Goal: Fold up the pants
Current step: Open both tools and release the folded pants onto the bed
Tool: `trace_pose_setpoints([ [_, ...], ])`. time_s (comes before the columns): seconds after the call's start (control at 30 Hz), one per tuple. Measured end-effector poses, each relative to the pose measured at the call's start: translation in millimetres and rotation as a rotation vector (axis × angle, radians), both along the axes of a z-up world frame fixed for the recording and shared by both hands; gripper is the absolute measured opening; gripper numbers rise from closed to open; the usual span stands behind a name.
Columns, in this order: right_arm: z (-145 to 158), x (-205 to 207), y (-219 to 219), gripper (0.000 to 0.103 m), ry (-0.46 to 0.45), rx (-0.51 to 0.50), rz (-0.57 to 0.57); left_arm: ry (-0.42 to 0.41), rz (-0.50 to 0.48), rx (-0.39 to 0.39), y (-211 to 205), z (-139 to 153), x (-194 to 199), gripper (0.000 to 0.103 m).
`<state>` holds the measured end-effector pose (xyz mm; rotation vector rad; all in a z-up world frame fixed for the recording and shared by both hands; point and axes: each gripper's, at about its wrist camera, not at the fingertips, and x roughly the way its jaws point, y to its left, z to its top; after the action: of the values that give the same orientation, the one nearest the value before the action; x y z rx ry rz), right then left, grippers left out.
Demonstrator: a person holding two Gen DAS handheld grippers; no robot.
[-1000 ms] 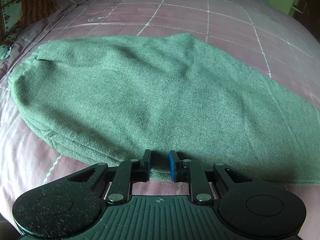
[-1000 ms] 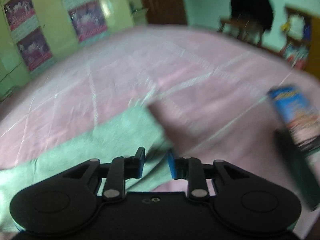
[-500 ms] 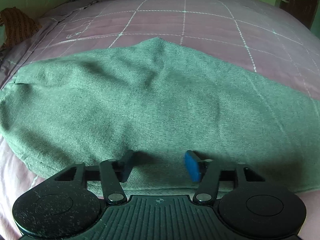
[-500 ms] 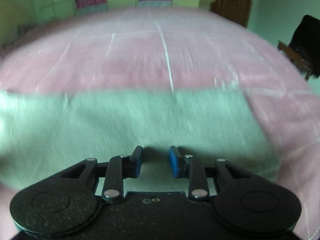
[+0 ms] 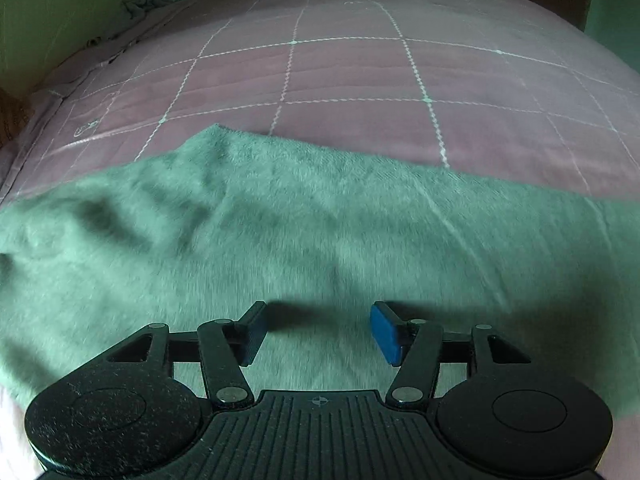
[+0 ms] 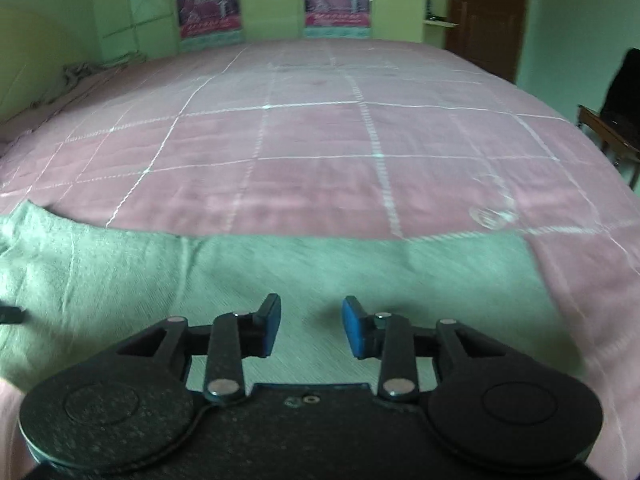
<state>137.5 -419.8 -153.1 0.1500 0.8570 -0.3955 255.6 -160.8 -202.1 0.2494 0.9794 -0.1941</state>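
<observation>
Nearest the left wrist camera, the black two-finger left gripper [image 5: 318,330] with blue pads stands spread wide, nothing between its fingers, poised over the green woven-fabric pants [image 5: 280,232]. The right gripper [image 6: 308,326], of the same black build, has its blue-padded fingers parted to a moderate gap, also with nothing between them, above the same pants [image 6: 320,272].

The pants lie flat across the near part of the pink quilted bedspread with a white stitched grid [image 5: 360,76]. In the left view the cloth fills the lower half from edge to edge, with soft rumples at the left and a far edge that rises to a blunt point. In the right view its far edge runs nearly straight, and its right end stops short of the picture's right side, with bedspread [image 6: 320,140] showing past it.

Beyond the cloth the bedspread stretches far back. A crumpled grey cloth [image 6: 76,72] lies at its far left edge. Behind stand pale green wardrobe doors [image 6: 136,8] carrying two pink-and-purple posters [image 6: 206,0], then a dark brown wooden door [image 6: 484,12] at the right. A dark chair [image 6: 618,112] stands at the far right.
</observation>
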Motion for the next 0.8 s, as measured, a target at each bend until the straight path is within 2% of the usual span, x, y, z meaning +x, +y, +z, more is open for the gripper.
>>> trace_pose_setpoints([
  [0.03, -4, 11, 2, 0.034, 0.016, -0.019, 0.01, 0.004, 0.015, -0.002, -2, -2, 8, 0.06],
  [0.13, -22, 36, -3, 0.036, 0.087, -0.068, 0.021, 0.004, 0.068, 0.013, -5, -8, 32, 0.084],
  [0.2, -29, 41, -16, 0.041, 0.096, -0.086, 0.008, 0.01, 0.105, 0.004, 1, -14, 44, 0.102],
  [0.27, -30, 42, -31, 0.045, 0.083, -0.059, -0.025, 0.014, 0.118, -0.027, 7, -19, 47, 0.103],
  [0.37, -32, 36, -43, 0.045, 0.061, -0.046, -0.051, -0.004, 0.11, -0.009, 5, -19, 38, 0.103],
  [0.5, -26, 29, -34, 0.046, 0.069, -0.069, -0.067, 0.003, 0.107, -0.022, 9, -13, 9, 0.103],
  [0.6, -15, 2, -19, 0.046, 0.015, -0.057, -0.049, 0.009, 0.064, -0.034, 13, -11, -24, 0.103],
  [0.73, -21, -34, -9, 0.049, 0.062, -0.096, -0.041, 0.001, 0.056, -0.05, 20, -13, -60, 0.103],
  [0.8, -22, -50, -12, 0.049, 0.051, -0.091, -0.056, -0.015, 0.041, -0.039, 23, -11, -71, 0.103],
])
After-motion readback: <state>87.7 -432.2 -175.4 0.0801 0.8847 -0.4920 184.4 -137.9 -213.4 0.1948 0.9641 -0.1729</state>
